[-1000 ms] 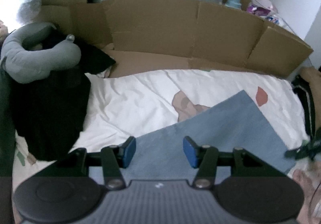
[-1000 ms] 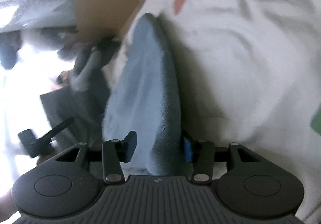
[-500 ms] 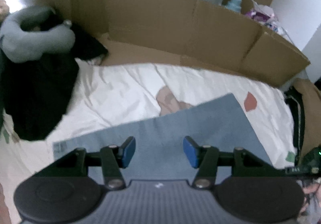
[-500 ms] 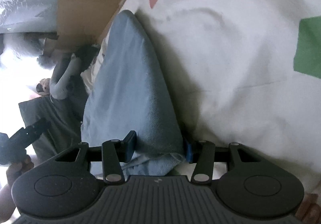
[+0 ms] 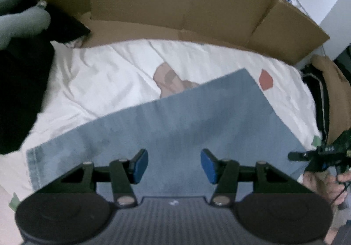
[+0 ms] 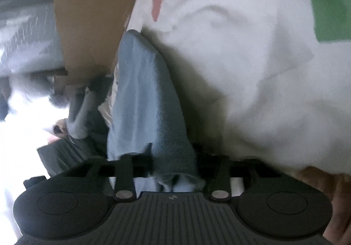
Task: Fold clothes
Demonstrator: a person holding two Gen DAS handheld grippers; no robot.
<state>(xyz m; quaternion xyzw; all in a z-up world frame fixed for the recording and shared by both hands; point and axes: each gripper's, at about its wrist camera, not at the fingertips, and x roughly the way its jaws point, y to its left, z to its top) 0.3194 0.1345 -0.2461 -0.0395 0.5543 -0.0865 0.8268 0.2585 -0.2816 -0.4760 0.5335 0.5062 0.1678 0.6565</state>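
Note:
A blue denim garment [image 5: 186, 126] lies flat and diagonal on the white bedsheet [image 5: 105, 82], its hem at the left. My left gripper [image 5: 174, 166] hovers open and empty above the garment's near edge. My right gripper [image 6: 173, 163] is shut on a bunched end of the same denim [image 6: 142, 95], which stretches away from it as a raised ridge over the sheet [image 6: 241, 58]. The right gripper also shows at the right edge of the left wrist view [image 5: 322, 157].
A cardboard wall [image 5: 175, 1] runs along the far side of the bed. A black garment [image 5: 19, 82] and a grey neck pillow [image 5: 19, 23] lie at the left. A brown and black item [image 5: 329, 91] sits at the right.
My left gripper has drawn back and risen, so more of the flat denim and its hem shows. My right gripper has closed tighter on the bunched denim.

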